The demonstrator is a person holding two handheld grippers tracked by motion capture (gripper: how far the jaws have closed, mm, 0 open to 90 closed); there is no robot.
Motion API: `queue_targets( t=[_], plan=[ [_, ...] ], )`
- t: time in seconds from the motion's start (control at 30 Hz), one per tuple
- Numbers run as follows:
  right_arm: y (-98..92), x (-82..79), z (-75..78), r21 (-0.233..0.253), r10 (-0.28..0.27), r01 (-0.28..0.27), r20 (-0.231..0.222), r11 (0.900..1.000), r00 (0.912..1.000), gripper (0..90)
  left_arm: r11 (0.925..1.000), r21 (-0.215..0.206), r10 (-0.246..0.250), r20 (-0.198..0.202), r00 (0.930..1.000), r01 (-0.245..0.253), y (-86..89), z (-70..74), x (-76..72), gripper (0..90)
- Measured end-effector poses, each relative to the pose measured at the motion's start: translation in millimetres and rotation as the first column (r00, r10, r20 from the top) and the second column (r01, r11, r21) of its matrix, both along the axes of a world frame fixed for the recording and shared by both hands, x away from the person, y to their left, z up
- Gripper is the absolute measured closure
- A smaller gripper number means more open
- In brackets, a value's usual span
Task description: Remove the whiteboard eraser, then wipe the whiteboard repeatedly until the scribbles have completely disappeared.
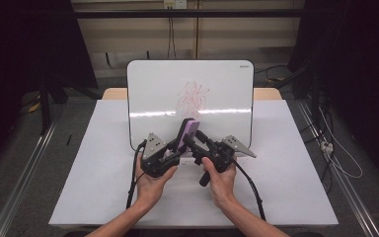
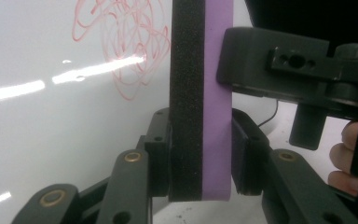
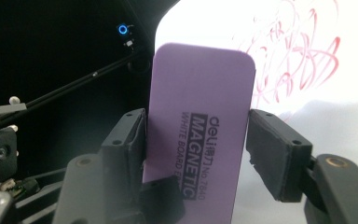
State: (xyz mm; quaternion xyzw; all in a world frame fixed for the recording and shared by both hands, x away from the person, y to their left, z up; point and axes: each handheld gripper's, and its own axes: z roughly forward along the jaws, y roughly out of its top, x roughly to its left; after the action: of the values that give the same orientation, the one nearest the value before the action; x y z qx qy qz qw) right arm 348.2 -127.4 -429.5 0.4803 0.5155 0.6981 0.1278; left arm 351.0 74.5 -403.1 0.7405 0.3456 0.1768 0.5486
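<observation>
A purple whiteboard eraser (image 1: pixel 188 129) with a black felt side stands upright over the near edge of the whiteboard (image 1: pixel 148 94). My left gripper (image 1: pixel 181 145) is shut on it; in the left gripper view its jaws (image 2: pixel 200 154) press the felt face and the purple face (image 2: pixel 216 93). My right gripper (image 1: pixel 193 140) comes in from the right. In the right gripper view the eraser's printed purple face (image 3: pixel 200 102) sits between its open jaws (image 3: pixel 196 140); the left pad touches an edge, the right pad stands slightly off. Red scribbles (image 1: pixel 195 96) mark the board.
The whiteboard lies flat on a table covered in white (image 1: pixel 286 173), with bare cover to either side and in front of the hands. Cables trail from both grippers towards the table's near edge. Dark floor, rails and wires surround the table.
</observation>
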Motion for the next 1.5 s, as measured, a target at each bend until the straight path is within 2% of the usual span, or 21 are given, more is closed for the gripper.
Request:
queue_targets(
  t=[0.1, 0.17, 0.33, 0.5, 0.6, 0.73, 0.77, 0.83, 1.0, 1.13, 1.17, 1.27, 1.3, 1.37, 1.43, 1.5],
  plan=[
    [1.0, -0.2, -2.6, 0.02, 0.018, -0.017, -0.02, 1.0, 0.9996, 39.4, 1.0, -0.008, 0.001, -0.002, 1.0, -0.001, -1.2, -0.7, 0.2, 64.4],
    [2.1, -1.1, -3.6, 0.001, 0.003, -0.003, -0.019, 1.0, 0.9998, 39.3, 1.0, -0.001, 0.004, 0.006, 1.0, -0.004, -2.7, -1.6, -0.7, 64.4],
    [1.4, -2.0, -2.9, -0.005, 0.002, -0.002, -0.021, 1.0, 0.9998, 40.0, 1.0, -0.004, -0.009, 0.009, 0.9999, 0.009, -1.7, -2.4, 0.0, 64.2],
    [2.0, -2.8, -2.7, -0.031, 0.014, -0.014, -0.006, 0.999, 0.9999, 41.2, 0.9997, -0.01, -0.02, -0.014, 0.9997, 0.02, -0.7, -5.3, 0.9, 62.2],
    [0.6, -1.8, -1.5, -0.04, 0.005, -0.005, 0.001, 0.999, 1.0, 41.3, 0.9997, 0.0, -0.023, -0.025, 0.9994, 0.023, -2.7, -9.4, 0.0, 48.7],
    [-6.2, 1.3, 0.1, -0.059, -0.01, 0.011, 0.007, 0.998, 0.9999, 41.3, 0.9993, 0.023, -0.028, -0.04, 0.9988, 0.029, -2.8, -12.8, -0.6, 37.4],
    [-8.2, 1.9, 0.5, -0.064, -0.015, 0.015, 0.011, 0.998, 0.9998, 41.3, 0.9991, 0.033, -0.027, -0.033, 0.9991, 0.028, -1.1, -12.6, -0.3, 32.9],
    [-12.2, 2.7, 1.8, -0.081, -0.024, 0.025, 0.02, 0.996, 0.9995, 41.3, 0.9991, 0.041, -0.011, -0.041, 0.9991, 0.012, 2.6, -12.3, 1.0, 24.7],
    [-18.9, 2.1, 4.1, -0.144, -0.033, 0.038, 0.038, 0.989, 0.9988, 41.3, 0.997, 0.076, -0.006, -0.068, 0.9977, 0.011, 14.1, -11.9, 4.7, 13.5],
    [-21.6, 1.9, 4.3, -0.224, -0.026, 0.039, 0.063, 0.974, 0.9977, 41.3, 0.9935, 0.114, 0.001, -0.082, 0.9966, 0.009, 24.0, -10.4, 5.1, 7.3],
    [-22.1, 1.8, 4.4, -0.242, -0.025, 0.041, 0.068, 0.969, 0.9974, 41.4, 0.9912, 0.131, -0.007, -0.077, 0.997, 0.017, 29.2, -9.1, 4.4, 5.7],
    [-26.0, 1.7, 6.0, -0.316, -0.028, 0.056, 0.093, 0.947, 0.9953, 41.4, 0.9894, 0.145, -0.002, -0.055, 0.9985, 0.01, 42.4, -5.6, 2.1, 5.3],
    [-27.9, 1.8, 6.8, -0.325, -0.033, 0.061, 0.09, 0.944, 0.9954, 41.4, 0.989, 0.148, 0.004, -0.047, 0.9989, 0.003, 46.9, -4.7, 0.7, 5.3],
    [-32.2, 3.2, 8.8, -0.366, -0.049, 0.081, 0.096, 0.927, 0.9942, 41.4, 0.9879, 0.155, 0.011, -0.036, 0.9993, -0.005, 56.2, -3.6, -2.2, 5.3],
    [-36.7, 5.5, 11.3, -0.409, -0.062, 0.102, 0.111, 0.907, 0.9919, 41.4, 0.9872, 0.158, 0.022, -0.041, 0.9989, -0.015, 66.2, -3.7, -5.7, 5.2],
    [-41.5, 9.5, 14.1, -0.439, -0.07, 0.111, 0.109, 0.892, 0.9916, 41.4, 0.9862, 0.163, 0.036, -0.049, 0.9982, -0.027, 75.2, -5.4, -8.8, 5.3]
  ],
)
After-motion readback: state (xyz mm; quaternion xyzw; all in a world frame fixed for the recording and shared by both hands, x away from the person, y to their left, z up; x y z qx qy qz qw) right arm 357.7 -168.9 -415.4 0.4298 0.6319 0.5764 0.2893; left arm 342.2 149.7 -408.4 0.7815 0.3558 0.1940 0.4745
